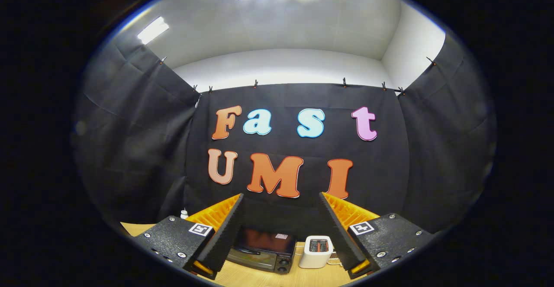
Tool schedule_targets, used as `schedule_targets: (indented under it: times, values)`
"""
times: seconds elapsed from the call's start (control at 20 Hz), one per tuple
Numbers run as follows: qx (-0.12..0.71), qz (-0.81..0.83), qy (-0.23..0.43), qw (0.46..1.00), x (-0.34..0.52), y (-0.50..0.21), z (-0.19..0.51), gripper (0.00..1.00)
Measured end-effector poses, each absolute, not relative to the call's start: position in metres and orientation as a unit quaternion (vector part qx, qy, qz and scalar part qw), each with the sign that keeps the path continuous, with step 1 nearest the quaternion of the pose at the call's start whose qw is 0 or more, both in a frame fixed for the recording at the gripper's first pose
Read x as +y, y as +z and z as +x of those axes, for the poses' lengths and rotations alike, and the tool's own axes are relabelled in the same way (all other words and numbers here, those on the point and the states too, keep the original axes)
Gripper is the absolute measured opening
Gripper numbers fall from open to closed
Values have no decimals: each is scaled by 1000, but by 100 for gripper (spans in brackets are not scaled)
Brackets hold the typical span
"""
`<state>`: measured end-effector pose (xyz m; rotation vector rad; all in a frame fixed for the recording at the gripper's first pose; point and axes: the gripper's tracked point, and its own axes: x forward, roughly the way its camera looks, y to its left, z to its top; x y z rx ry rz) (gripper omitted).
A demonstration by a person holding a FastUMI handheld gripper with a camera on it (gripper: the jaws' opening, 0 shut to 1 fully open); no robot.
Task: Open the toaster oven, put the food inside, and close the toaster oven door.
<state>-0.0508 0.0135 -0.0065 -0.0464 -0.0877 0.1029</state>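
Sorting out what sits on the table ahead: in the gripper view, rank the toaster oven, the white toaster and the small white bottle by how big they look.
1. Toaster oven, between the open gripper fingers.
2. White toaster, just beside it.
3. Small white bottle, far smallest, partly hidden behind a finger, so its full size is unsure.

The toaster oven (262, 251) looks like shiny black metal with a glossy glass door. The table (268, 277) is smooth light wood. The small toaster (316, 251) looks like smooth white plastic.
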Motion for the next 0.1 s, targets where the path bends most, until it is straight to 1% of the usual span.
schedule_targets:
  times: [0.1]
  values:
    - [-49,-28,59,997,17,-4,-52,99]
